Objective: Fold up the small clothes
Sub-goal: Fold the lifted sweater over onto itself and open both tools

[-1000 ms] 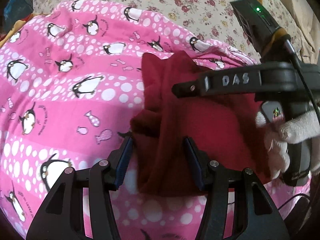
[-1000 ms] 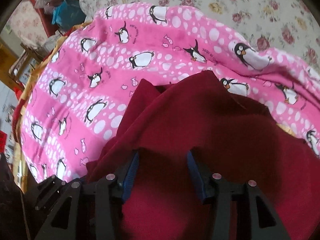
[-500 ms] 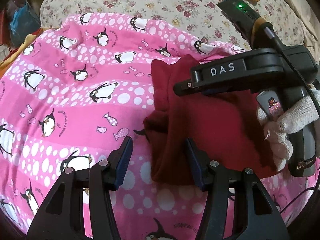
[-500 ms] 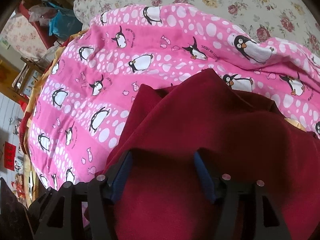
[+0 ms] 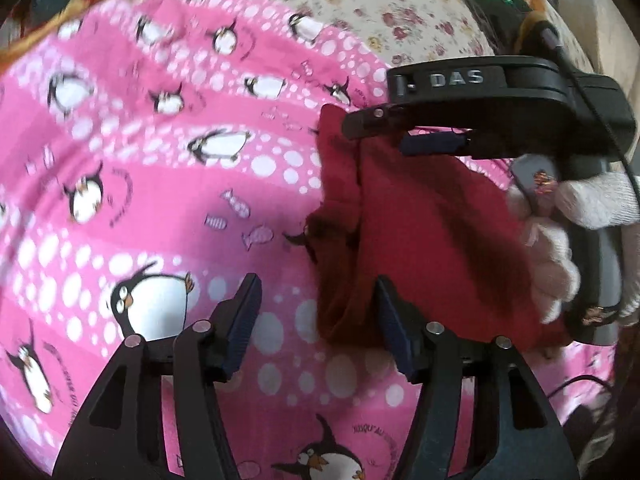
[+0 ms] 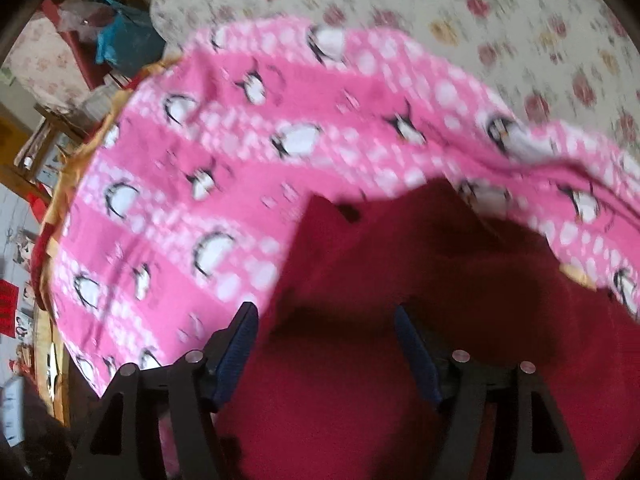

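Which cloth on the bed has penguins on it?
The pink blanket has the penguins, with white dots and little fish. The dark red garment lying on it is plain, and the cream sheet behind has flowers.

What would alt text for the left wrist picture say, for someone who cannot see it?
A dark red cloth garment lies bunched on a pink penguin-print blanket. The left gripper, its jaws just opened wider, sits open at the garment's near edge. Opposite, a white-gloved hand holds the black right gripper above the far edge.
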